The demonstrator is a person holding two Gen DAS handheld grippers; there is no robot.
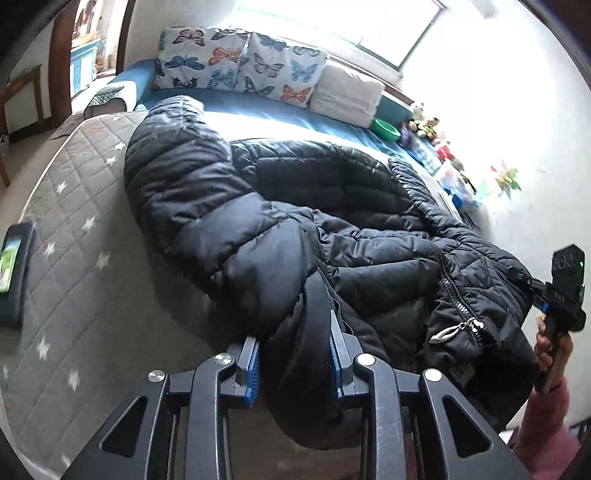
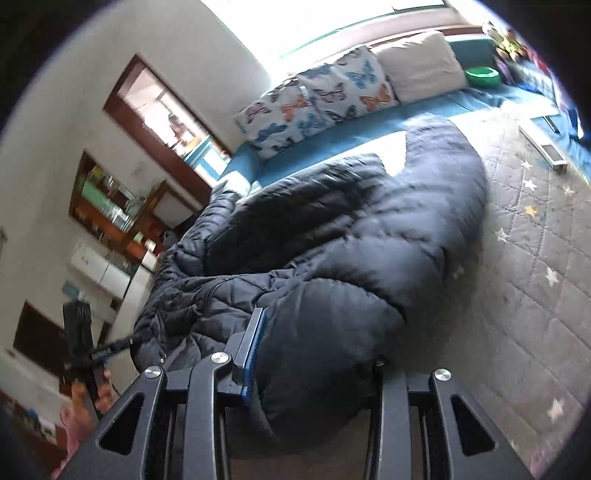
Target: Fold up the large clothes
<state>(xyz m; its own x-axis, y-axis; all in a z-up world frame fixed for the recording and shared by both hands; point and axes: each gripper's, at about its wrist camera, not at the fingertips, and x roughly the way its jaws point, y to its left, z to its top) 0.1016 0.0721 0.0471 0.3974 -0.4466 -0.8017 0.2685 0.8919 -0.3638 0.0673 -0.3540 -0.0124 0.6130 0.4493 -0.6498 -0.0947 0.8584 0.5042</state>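
**Two grippers clamp a black puffer jacket on a bed**

A black puffer jacket [image 1: 280, 206] lies spread across a grey star-quilted bedcover [image 1: 74, 229]. The left gripper [image 1: 295, 354] pinches a thick fold of its near edge between blue pads. The right gripper [image 2: 314, 354] is closed on another bunched part of the jacket. Butterfly-print pillows [image 1: 236, 62] line the far side under a bright window [image 1: 332, 18]

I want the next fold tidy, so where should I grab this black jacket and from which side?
Take the jacket by its near edge, from the open quilt side. That hem bunches into thick rolls, and the left gripper and right gripper already clamp it there. The far end lies flat toward the pillows.
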